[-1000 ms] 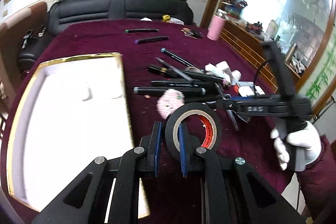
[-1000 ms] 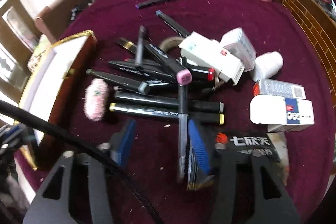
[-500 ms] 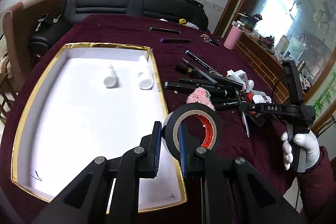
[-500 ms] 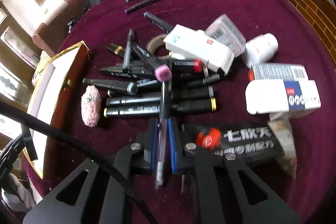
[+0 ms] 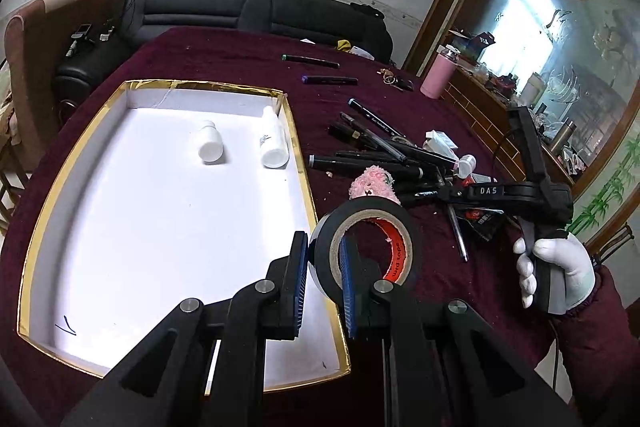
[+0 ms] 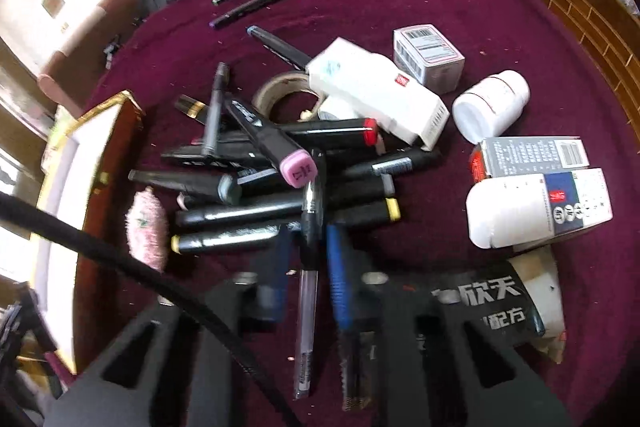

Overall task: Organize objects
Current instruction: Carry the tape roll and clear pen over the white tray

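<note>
My left gripper (image 5: 323,239) is shut on a black tape roll (image 5: 372,205), one pad inside the ring and one outside. It holds the roll upright just above the right rim of the gold-edged white tray (image 5: 298,163). Two white bottles (image 5: 210,147) lie on the tray floor. My right gripper (image 6: 309,231) points down at the marker pile and is shut on a clear-barrelled pen (image 6: 306,307) that runs lengthwise between its blue pads. In the left wrist view a white-gloved hand (image 5: 560,267) holds that gripper (image 5: 440,193), with the pen (image 5: 458,235) sticking out below it.
A heap of black markers (image 6: 248,211), a pink fluffy pad (image 6: 146,227) and a beige tape roll (image 6: 280,91) lie on the maroon cloth. White boxes (image 6: 380,95), a white bottle (image 6: 492,107) and a black packet (image 6: 480,303) sit to the right. A pink flask (image 5: 438,79) stands at the far edge.
My left gripper carried the tape leftward, so the whole tray has come into view. My right gripper closed on the pen, which had been lying between its open pads.
</note>
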A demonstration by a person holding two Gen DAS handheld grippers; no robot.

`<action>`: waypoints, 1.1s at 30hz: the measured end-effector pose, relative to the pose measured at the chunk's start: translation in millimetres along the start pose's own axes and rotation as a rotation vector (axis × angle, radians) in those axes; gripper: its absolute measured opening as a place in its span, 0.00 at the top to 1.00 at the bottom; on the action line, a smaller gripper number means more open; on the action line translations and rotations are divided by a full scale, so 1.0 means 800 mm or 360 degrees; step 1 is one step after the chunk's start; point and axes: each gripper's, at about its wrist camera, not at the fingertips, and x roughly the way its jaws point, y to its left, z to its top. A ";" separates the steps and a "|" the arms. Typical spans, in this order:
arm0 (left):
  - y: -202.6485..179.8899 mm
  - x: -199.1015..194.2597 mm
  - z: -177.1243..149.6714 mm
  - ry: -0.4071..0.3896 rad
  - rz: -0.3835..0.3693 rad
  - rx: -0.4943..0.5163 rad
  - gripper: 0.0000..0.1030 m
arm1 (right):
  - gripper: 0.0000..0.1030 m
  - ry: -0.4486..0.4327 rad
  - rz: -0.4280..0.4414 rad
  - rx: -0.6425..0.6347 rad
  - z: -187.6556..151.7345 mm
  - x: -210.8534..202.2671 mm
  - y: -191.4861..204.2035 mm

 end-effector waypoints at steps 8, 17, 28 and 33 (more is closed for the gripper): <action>0.010 -0.013 0.004 -0.0051 0.0011 -0.0029 0.88 | 0.92 -0.0054 0.0239 0.0062 -0.018 -0.037 -0.007; 0.039 -0.033 0.019 -0.0114 0.0045 -0.0089 0.88 | 0.92 -0.0078 0.0557 -0.0029 -0.016 -0.073 0.058; 0.111 -0.003 0.099 -0.0029 0.0269 -0.0115 0.88 | 0.92 0.0018 0.0695 -0.0116 0.044 -0.008 0.197; 0.149 0.063 0.134 0.0128 0.0347 -0.0138 0.88 | 0.92 0.0104 0.0610 -0.0105 0.062 0.050 0.244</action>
